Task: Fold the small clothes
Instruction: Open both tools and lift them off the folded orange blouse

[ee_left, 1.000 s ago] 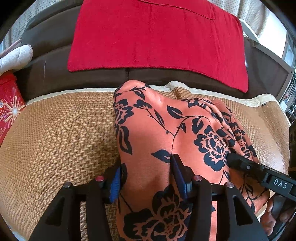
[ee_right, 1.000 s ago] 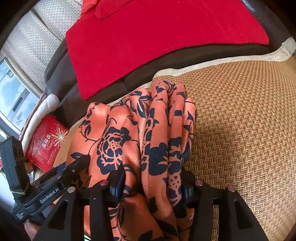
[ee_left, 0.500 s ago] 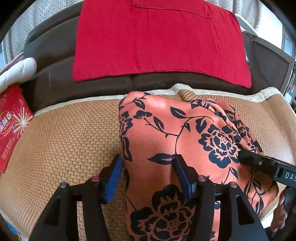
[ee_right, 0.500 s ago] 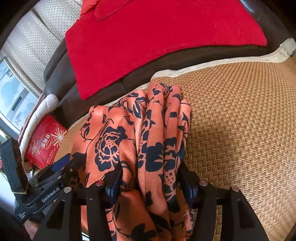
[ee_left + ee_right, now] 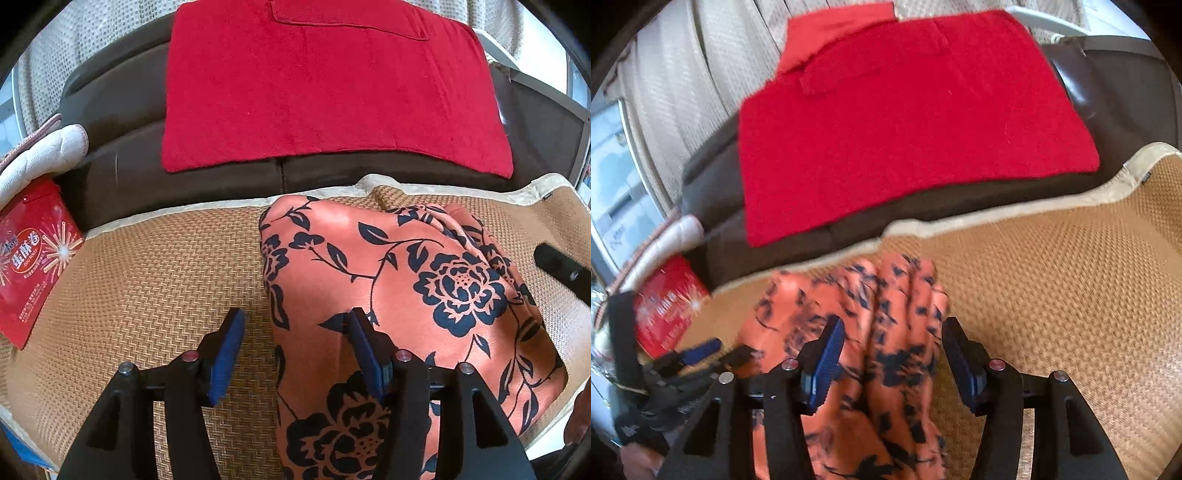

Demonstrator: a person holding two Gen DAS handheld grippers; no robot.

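1. Left gripper [image 5: 295, 343] is open on my feed; its jaws have just been opening. The garment [image 5: 406, 295] edge sits between them, but the left pad stands clear over bare mat [image 5: 147, 277] and nothing is pinched.
2. Right gripper [image 5: 892, 354] also spread, jaws just been opening too. The bunched pleats of the garment [image 5: 886, 314] lie between the pads, not squeezed. That view is blurred, so I can't judge contact finely.
3. Garment: orange with black flowers, folded into a compact block on the woven mat, running from 6 o'clock up to 12 in the left view. Its far edge stops near the mat's pale border.
4. I'd say both grippers sit on the near edge because that's where the fold got laid down; letting go there leaves the block flat rather than dragging it.
5. Right gripper's tip shows at 3 o'clock in the left view [image 5: 554, 262], beside the cloth, apart from it.
6. Red towel [image 5: 332, 85] drapes the dark sofa back at 12. Red box [image 5: 33, 258] at 9, off the mat.
7. My guess: fold about done; pleated side looks loose, could slump.
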